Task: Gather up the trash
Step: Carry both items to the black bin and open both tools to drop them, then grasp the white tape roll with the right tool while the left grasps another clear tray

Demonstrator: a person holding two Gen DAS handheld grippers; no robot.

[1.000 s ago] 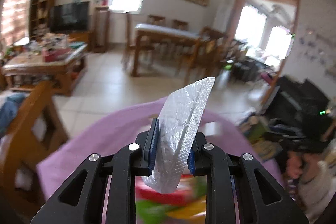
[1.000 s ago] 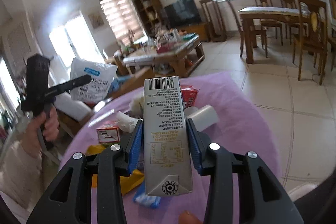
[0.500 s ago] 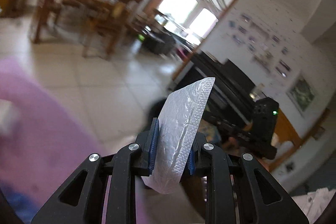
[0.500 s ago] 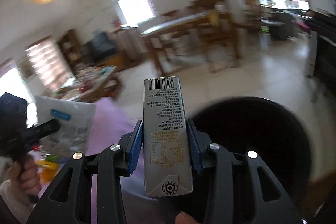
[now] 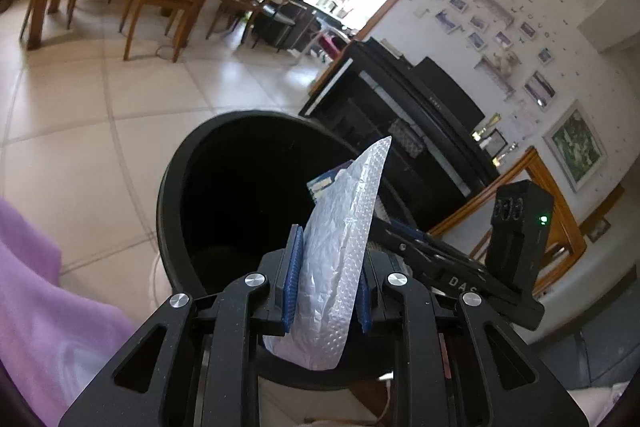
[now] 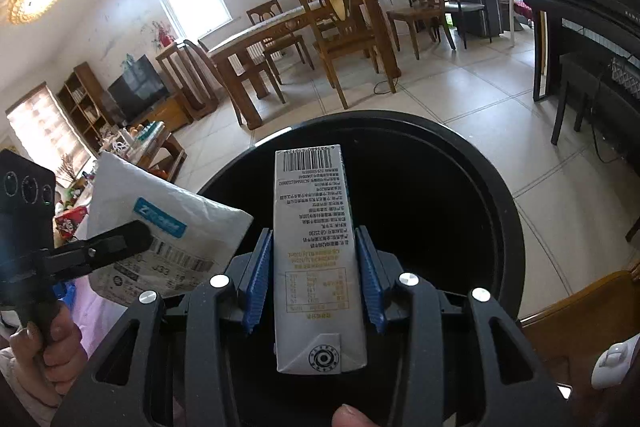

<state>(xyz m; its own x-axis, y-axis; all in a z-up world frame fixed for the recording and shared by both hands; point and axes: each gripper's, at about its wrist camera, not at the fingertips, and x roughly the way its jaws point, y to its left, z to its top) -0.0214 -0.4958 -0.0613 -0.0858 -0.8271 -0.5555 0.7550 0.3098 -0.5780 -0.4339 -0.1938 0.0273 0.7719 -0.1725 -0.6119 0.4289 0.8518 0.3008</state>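
Black bin under both my tongs, trash in each.

Black and round, the trash bin [image 6: 460, 163] stands open on the tiled floor [image 5: 80, 131], beside the purple-covered worktop [image 5: 36, 291]. My left tongs [image 5: 326, 291] are clamped on a white bubble mailer [image 5: 340, 259], which sticks up over the bin's [image 5: 172, 187] near rim; in the right view the mailer [image 6: 160, 227] shows a blue logo and a barcode label. My right tongs [image 6: 316, 283] are clamped on a grey drink carton [image 6: 316, 263], held lengthways above the bin's mouth, its barcode end pointing away from me.
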